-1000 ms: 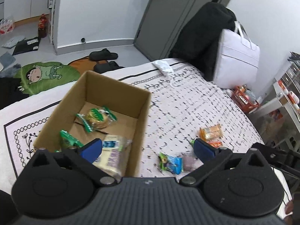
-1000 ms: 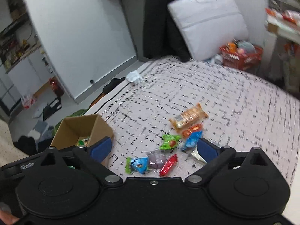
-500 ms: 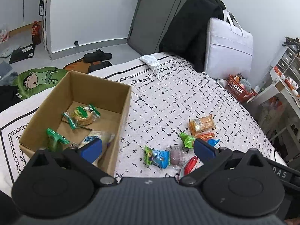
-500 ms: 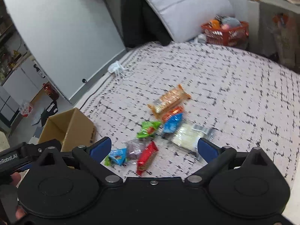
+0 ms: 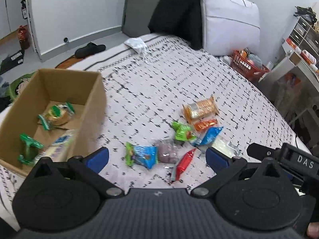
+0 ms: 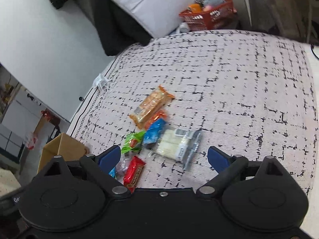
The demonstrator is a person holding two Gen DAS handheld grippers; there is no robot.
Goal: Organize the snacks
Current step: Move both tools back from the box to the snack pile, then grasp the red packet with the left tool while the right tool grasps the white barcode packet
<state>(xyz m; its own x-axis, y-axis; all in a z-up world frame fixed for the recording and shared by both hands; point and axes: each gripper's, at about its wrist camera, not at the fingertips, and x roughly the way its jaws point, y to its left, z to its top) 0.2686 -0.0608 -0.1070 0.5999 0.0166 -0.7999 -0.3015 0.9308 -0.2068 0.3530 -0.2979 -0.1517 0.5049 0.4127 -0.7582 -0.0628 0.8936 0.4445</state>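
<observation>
A cardboard box [image 5: 93, 103] stands on the bed at the left and holds several wrapped snacks, one a round cake in green wrap [image 5: 56, 114]. Loose snacks lie in a cluster on the bed: an orange cracker pack [image 5: 200, 109], a green pack [image 5: 182, 132], a blue pack [image 5: 208, 136], a blue-green pack [image 5: 142, 156], a purple pack [image 5: 167, 153] and a red bar [image 5: 183, 164]. My left gripper [image 5: 157, 158] is open above the near snacks. My right gripper [image 6: 164, 157] is open over a clear pack of white pieces [image 6: 177, 144]; the red bar [image 6: 133, 173] lies by its left finger.
A white face mask [image 5: 136, 43] lies at the bed's far edge. A grey bag [image 5: 229, 18] and a black coat [image 5: 175, 10] stand behind the bed. A red basket [image 5: 247, 65] sits on the floor at the right. Slippers [image 5: 89, 48] lie on the floor.
Both grippers have moved right, toward the snack cluster. The box has slid to the left of the left view, and the clear white pack now lies between the right gripper's fingers.
</observation>
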